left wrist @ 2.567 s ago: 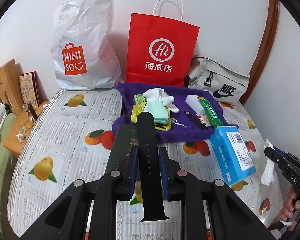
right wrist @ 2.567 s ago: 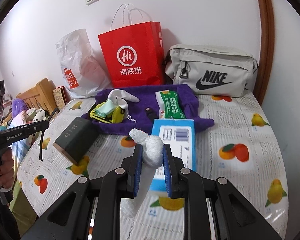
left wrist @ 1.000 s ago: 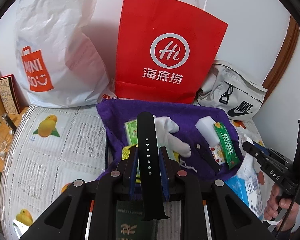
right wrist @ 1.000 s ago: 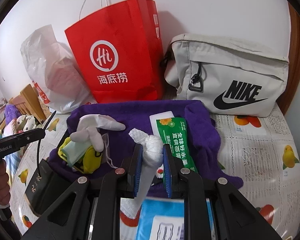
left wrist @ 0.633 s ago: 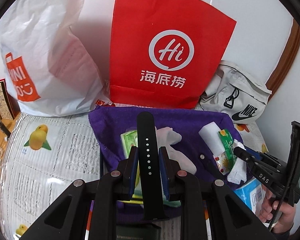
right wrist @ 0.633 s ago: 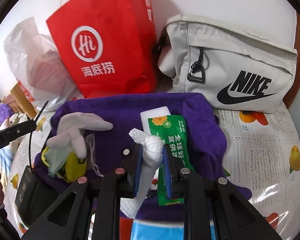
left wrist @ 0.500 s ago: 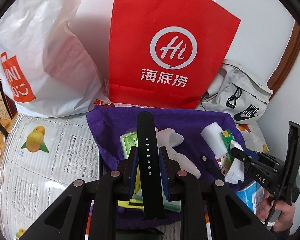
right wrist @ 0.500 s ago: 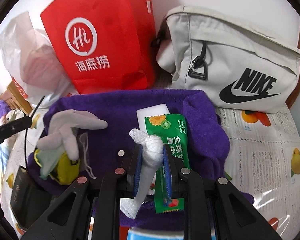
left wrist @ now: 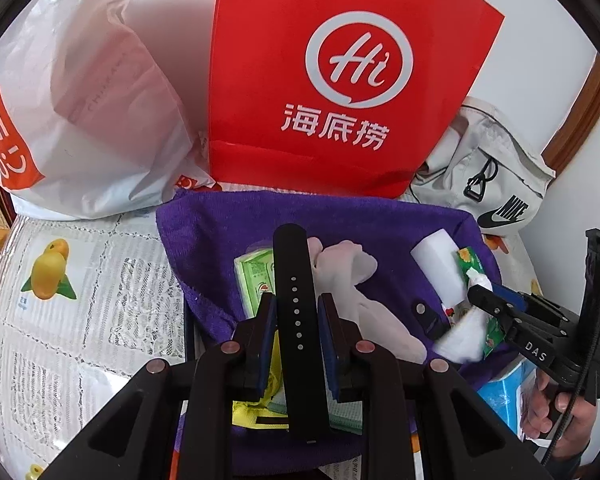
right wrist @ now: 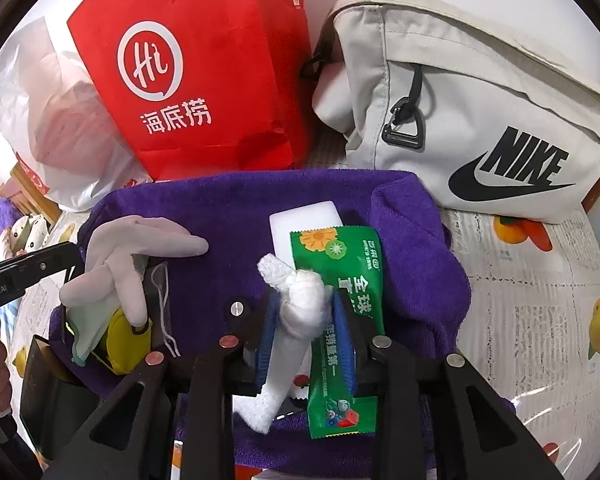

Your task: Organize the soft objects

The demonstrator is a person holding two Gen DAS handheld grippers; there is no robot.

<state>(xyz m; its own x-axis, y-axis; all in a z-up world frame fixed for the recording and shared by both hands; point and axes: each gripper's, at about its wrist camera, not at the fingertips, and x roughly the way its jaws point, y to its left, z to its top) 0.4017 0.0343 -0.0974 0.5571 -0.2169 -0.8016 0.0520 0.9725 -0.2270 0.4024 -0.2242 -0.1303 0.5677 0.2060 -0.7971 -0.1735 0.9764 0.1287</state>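
table [left wrist: 100, 312]: fruit-print cover; carries everything below.
red bag [left wrist: 340, 80]: paper, white "Hi" logo, upright at the back, just behind the towel.
white bag [left wrist: 80, 100]: plastic, orange logo, left of the red bag, touching it.
grey bag [right wrist: 480, 112]: Nike logo, right of the red bag, back edge of the towel just in front of it.
purple towel [left wrist: 220, 240]: spread flat in front of the bags; the soft things lie on it.
white glove [right wrist: 140, 248]: on the towel's left half, fingers splayed, draped over a yellow item [right wrist: 126, 340] and a pale green cloth [right wrist: 88, 328].
green snack packet [right wrist: 340, 320]: lengthwise on the towel's right half, overlapping a white block [right wrist: 300, 224] behind it.
green packet [left wrist: 256, 276]: small, on the towel, partly hidden behind the strap.
dark box [right wrist: 40, 392]: at the towel's near left corner.
left gripper [left wrist: 298, 320]: jaws clenched on a black strap [left wrist: 296, 320] with a row of holes; strap held upright, over the towel's near left part, above the yellow item.
right gripper [right wrist: 306, 320]: jaws clenched on a knotted white gauze roll [right wrist: 300, 300]; tail hangs down below the jaws. Over the towel's right half, just above the snack packet. Whether the tail touches the towel: cannot tell.
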